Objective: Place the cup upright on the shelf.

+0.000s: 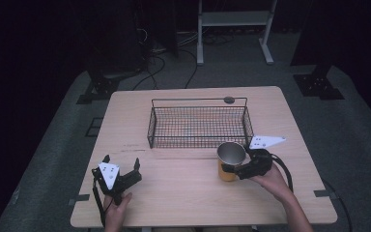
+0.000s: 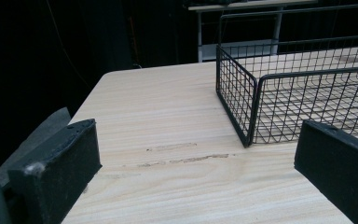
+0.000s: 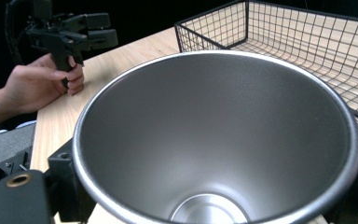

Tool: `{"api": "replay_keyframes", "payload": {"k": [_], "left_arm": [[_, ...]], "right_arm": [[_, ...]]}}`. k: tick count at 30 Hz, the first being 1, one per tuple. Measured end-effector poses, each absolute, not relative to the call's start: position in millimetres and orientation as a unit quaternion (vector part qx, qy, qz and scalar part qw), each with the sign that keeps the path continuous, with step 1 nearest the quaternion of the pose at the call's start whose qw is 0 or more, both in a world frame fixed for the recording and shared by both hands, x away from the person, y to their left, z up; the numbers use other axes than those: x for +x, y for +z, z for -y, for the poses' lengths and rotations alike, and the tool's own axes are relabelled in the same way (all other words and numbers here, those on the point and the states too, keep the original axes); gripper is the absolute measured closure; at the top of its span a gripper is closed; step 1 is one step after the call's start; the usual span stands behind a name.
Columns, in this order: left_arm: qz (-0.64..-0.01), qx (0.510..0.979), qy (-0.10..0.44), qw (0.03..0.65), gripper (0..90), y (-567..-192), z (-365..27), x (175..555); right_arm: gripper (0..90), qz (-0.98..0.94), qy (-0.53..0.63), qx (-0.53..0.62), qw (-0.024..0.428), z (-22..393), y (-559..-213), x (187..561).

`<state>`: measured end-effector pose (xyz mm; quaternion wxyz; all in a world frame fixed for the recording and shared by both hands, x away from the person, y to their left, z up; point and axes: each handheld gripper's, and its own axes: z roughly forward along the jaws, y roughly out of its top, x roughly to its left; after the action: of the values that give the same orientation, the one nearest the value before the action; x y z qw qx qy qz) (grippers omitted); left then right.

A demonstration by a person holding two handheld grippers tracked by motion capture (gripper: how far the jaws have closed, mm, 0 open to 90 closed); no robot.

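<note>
My right tool (image 1: 235, 170) is clamped on the cup (image 1: 230, 160) at lower centre-right, just before the wire basket (image 1: 198, 102); my left tool (image 1: 121, 166) waits apart; next, lift it over the rim.

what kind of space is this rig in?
Likely a lab or recording studio, not a home: one bare wooden table on grey floor, dark curtains around, loose cables behind. On it, a wire basket and a metal cup.
</note>
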<state>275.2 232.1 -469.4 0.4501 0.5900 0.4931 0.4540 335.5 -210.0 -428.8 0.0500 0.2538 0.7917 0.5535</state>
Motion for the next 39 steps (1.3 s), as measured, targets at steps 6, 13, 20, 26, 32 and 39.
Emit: {"api": "replay_keyframes", "payload": {"k": [6,13,20,26,32,39], "left_arm": [[-0.493,0.59,0.454,0.45,0.0,-469,-232,275],[-0.493,0.59,0.454,0.45,0.0,-469,-232,275],[-0.493,0.59,0.454,0.45,0.0,-469,-232,275],[-0.493,0.59,0.454,0.45,0.0,-469,-232,275],[-0.492,0.591,0.454,0.45,0.0,-469,-232,275],[-0.493,0.591,0.454,0.45,0.0,-469,-232,275]], "right_arm": [[12.2,-0.79,0.56,0.246,0.041,207,-420,339],[12.3,-0.788,0.565,0.243,0.038,207,-408,345],[12.3,-0.786,0.568,0.242,0.041,207,-399,351],[12.3,-0.786,0.568,0.241,0.038,205,-391,357],[12.3,-0.786,0.57,0.236,0.043,202,-382,361],[12.3,-0.785,0.572,0.233,0.047,201,-370,368]]}}
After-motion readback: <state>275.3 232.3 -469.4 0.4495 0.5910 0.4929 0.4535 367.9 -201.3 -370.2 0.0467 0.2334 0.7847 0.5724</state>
